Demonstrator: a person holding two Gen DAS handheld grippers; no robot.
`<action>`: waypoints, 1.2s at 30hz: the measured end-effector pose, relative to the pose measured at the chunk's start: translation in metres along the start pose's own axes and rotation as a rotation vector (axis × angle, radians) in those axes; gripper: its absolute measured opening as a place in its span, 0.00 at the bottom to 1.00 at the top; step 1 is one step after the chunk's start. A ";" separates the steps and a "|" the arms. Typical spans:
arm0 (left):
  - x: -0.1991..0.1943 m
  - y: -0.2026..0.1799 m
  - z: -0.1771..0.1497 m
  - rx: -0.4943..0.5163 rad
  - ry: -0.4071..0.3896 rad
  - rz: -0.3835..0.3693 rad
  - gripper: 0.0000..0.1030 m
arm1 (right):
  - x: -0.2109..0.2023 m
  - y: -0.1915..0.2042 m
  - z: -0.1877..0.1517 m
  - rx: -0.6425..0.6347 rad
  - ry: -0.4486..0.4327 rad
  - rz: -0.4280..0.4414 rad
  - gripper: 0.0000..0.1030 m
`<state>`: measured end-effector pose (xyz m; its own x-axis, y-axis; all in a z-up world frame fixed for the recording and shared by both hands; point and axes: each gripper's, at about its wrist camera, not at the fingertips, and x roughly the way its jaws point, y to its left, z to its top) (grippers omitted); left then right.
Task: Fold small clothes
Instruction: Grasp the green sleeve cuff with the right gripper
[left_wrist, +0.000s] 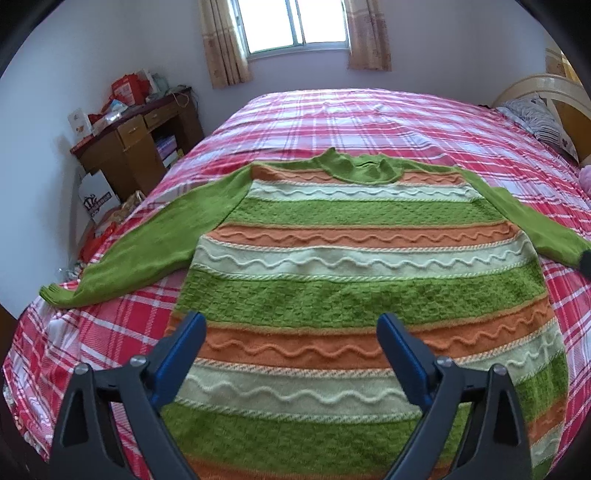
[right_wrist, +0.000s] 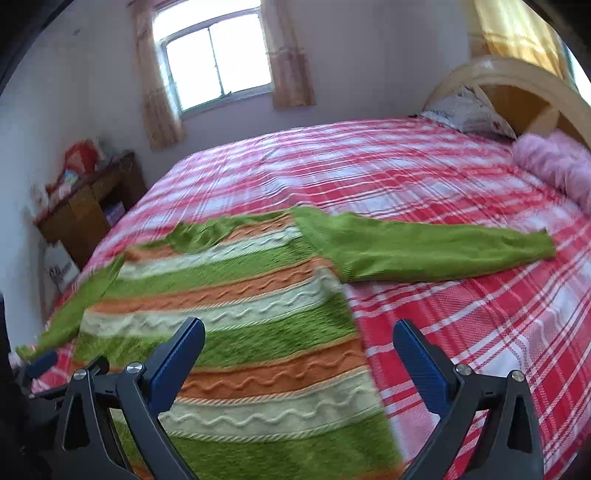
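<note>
In the left wrist view, a striped knit sweater in green, orange and cream lies flat across the middle of the frame on a red-and-white plaid bedspread, collar toward the window, both green sleeves spread out to the sides. The left gripper hangs over the lower stripes, jaws spread wide with nothing between them. A wooden desk stands at the upper left.

In the right wrist view, the sweater fills the lower left, one sleeve reaching toward the right. The right gripper hovers over the sweater's right edge, jaws wide apart and empty. A pink pillow lies at the upper right by the headboard.
</note>
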<state>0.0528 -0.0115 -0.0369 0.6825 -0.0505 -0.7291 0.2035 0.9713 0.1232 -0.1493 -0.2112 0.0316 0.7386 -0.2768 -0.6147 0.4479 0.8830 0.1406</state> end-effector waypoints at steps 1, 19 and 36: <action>0.005 0.003 0.000 -0.013 0.008 -0.006 0.93 | 0.001 -0.013 0.002 0.029 -0.009 0.000 0.98; 0.054 0.020 0.003 -0.201 0.039 -0.031 0.78 | 0.032 -0.344 0.029 0.737 -0.014 -0.185 0.63; 0.073 0.013 -0.002 -0.182 0.015 0.006 0.98 | 0.080 -0.360 0.054 0.664 -0.030 -0.296 0.17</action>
<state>0.1037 -0.0018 -0.0897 0.6726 -0.0421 -0.7388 0.0680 0.9977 0.0050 -0.2247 -0.5716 -0.0265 0.5485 -0.4867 -0.6799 0.8353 0.3555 0.4194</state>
